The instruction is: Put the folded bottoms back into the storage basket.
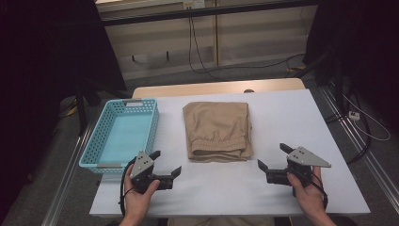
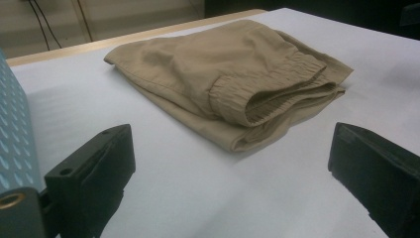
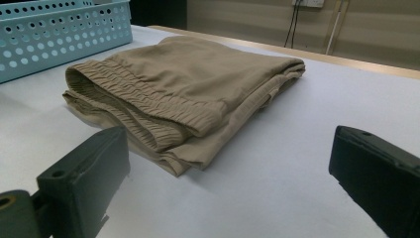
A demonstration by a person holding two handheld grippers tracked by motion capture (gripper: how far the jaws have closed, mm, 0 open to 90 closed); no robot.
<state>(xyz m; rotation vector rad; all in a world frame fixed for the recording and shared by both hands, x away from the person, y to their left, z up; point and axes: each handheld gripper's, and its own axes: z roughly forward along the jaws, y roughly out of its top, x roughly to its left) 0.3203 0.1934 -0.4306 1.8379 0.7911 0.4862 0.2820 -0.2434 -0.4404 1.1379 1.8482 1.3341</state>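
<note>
Both tongs, left (image 1: 168,164) and right (image 1: 272,157), stand spread and empty; recommend pinching the folded khaki shorts (image 1: 217,130) at the near elastic waistband corners, all layers together.

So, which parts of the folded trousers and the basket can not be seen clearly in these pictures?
- Folded beige trousers: the inner layers and underside are hidden by the top fold, in every view.
- Blue basket: in the left gripper view the picture's left edge leaves just a strip of wall; in the right gripper view the top edge cuts it.
- Basket floor: its near end is hidden behind the near wall in the high view.
</note>
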